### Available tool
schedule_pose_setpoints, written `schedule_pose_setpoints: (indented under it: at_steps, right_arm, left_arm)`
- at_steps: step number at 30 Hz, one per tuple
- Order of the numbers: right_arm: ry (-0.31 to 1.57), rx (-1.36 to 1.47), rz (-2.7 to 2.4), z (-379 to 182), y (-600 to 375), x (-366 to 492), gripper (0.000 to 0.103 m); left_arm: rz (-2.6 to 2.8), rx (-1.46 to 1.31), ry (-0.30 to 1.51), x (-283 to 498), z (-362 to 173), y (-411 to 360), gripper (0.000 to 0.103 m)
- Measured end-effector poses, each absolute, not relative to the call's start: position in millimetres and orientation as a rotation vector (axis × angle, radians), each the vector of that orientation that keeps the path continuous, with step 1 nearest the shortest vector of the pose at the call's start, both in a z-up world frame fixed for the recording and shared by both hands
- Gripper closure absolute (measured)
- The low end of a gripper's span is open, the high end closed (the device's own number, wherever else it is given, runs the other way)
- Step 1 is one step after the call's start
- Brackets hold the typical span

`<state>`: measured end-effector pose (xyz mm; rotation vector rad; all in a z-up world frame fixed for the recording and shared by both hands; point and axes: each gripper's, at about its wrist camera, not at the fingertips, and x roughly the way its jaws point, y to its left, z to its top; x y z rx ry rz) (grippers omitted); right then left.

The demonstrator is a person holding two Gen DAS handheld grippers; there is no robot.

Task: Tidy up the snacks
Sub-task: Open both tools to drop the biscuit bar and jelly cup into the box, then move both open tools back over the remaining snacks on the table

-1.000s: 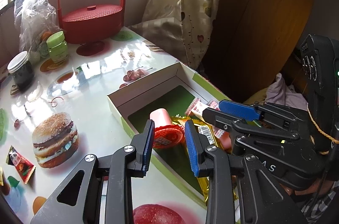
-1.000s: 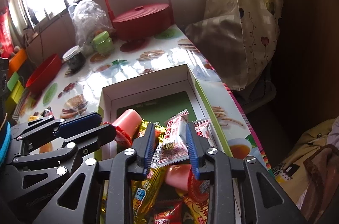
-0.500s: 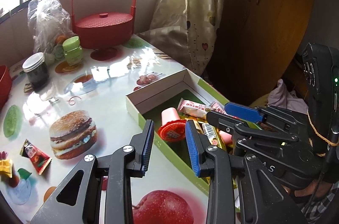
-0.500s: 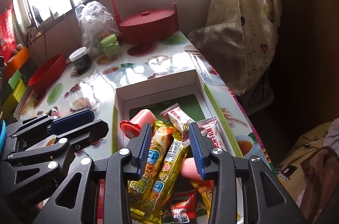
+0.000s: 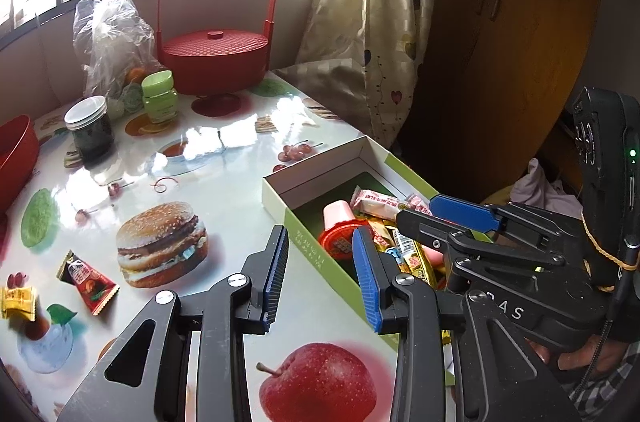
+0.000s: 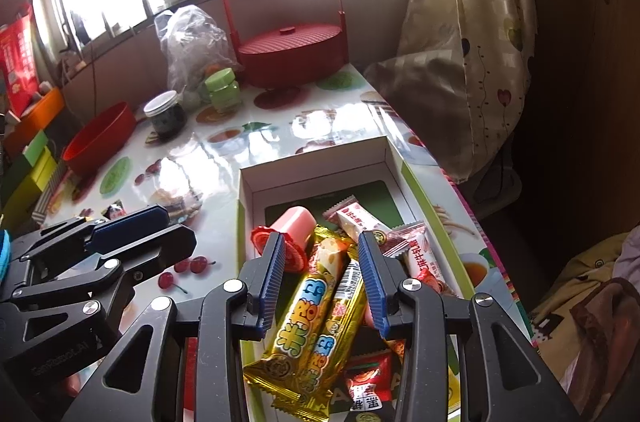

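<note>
An open green-and-white box (image 5: pixel 304 238) (image 6: pixel 248 178) lies at the table's right edge and holds several snacks: a pink jelly cup (image 5: pixel 340 218) (image 6: pixel 292 226), gold bars (image 6: pixel 304 314), and a white-and-red packet (image 6: pixel 356 218). My left gripper (image 5: pixel 320 270) is open and empty above the box's left wall. My right gripper (image 6: pixel 322 276) is open and empty above the gold bars. A red triangular packet (image 5: pixel 90 280) and a yellow candy (image 5: pixel 18 302) lie loose on the table at the left.
A red lidded basket (image 5: pixel 212 56), a clear plastic bag (image 5: pixel 112 38), a green jar (image 5: pixel 159 96), a dark jar (image 5: pixel 90 130) and a red bowl (image 6: pixel 100 138) stand at the back of the fruit-print table (image 5: pixel 224 142). A curtain (image 5: pixel 372 22) hangs on the right.
Both grippers have pulled back and up from the box. The white-and-red packet left the right gripper's fingers and now lies in the box. Loose snacks at the left came into view.
</note>
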<state>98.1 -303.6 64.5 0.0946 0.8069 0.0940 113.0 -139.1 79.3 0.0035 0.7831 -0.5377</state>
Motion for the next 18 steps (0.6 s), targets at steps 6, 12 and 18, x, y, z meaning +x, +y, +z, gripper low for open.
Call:
schedule_pose_setpoints:
  at_steps: [6, 12, 18]
  right_arm:
    - [0.8, 0.095, 0.103, 65.5, -297.8, 96.8, 0.064]
    - [0.797, 0.1, 0.113, 65.3, -291.9, 96.5, 0.062]
    - [0.794, 0.09, 0.118, 65.3, -285.0, 95.3, 0.06]
  left_arm:
    - [-0.521, 0.013, 0.774, 107.3, 81.0, -132.3, 0.068]
    - [-0.502, 0.011, 0.77, 105.3, 82.1, -125.1, 0.068]
    - [-0.489, 0.003, 0.769, 103.3, 81.4, -118.3, 0.068]
